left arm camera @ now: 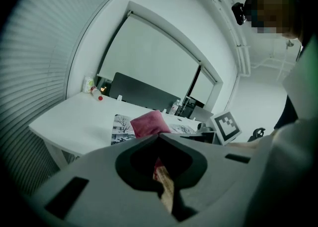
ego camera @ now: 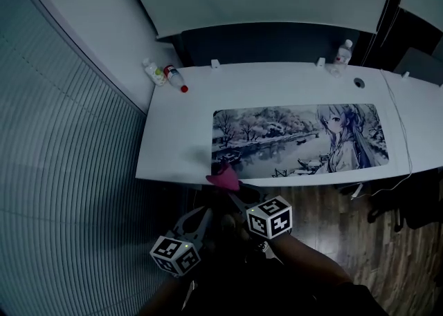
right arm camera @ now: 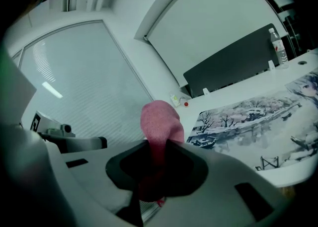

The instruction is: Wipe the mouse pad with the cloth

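A long mouse pad (ego camera: 297, 138) printed with a snowy scene and a drawn figure lies along the front of the white desk (ego camera: 180, 121). My right gripper (ego camera: 230, 190) is shut on a pink cloth (ego camera: 223, 178), held in the air just off the pad's front left corner. In the right gripper view the cloth (right arm camera: 159, 119) sticks up from the closed jaws (right arm camera: 158, 144), with the pad (right arm camera: 248, 116) beyond. My left gripper (ego camera: 204, 212) hangs lower, in front of the desk edge, jaws shut and holding nothing. Its own view shows the cloth (left arm camera: 149, 123) past its tips (left arm camera: 159, 136).
Two small bottles (ego camera: 174, 77) lie at the desk's back left corner, and a water bottle (ego camera: 344, 50) stands at the back right. A cable (ego camera: 398, 121) runs down the right side. A dark partition (ego camera: 263, 43) backs the desk. Ribbed wall at left, wood floor (ego camera: 346, 238) below.
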A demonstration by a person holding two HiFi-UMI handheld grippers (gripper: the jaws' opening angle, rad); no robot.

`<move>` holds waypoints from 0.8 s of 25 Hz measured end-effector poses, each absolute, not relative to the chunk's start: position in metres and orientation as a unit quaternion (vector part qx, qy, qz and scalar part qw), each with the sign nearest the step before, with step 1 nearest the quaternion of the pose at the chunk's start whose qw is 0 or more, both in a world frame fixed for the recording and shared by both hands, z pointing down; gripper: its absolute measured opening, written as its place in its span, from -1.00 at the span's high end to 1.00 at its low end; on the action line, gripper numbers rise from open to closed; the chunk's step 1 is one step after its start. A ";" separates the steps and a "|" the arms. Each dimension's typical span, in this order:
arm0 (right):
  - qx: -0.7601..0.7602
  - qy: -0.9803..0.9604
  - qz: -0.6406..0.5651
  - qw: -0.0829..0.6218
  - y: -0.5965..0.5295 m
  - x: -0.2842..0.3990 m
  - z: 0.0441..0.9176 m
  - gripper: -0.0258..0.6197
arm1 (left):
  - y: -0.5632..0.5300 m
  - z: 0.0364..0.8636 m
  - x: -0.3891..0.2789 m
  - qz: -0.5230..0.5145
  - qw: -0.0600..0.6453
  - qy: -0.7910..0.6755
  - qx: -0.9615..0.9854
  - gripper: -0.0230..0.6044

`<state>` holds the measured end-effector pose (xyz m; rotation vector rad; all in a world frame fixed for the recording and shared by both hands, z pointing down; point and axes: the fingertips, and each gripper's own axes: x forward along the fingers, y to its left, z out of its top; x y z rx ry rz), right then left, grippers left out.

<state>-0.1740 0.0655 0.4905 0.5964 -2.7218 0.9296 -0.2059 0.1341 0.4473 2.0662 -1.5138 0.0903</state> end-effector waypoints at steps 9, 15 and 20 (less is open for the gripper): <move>0.207 -0.914 0.316 0.149 0.042 -0.183 0.521 0.65 | 0.103 0.453 -0.201 0.049 0.292 -0.543 0.786 0.91; 0.217 -0.899 0.327 0.193 0.022 -0.199 0.558 0.65 | 0.070 0.459 -0.219 0.055 0.297 -0.529 0.793 0.91; 0.220 -0.889 0.343 0.208 0.004 -0.220 0.582 0.65 | 0.049 0.469 -0.232 0.061 0.308 -0.521 0.794 0.91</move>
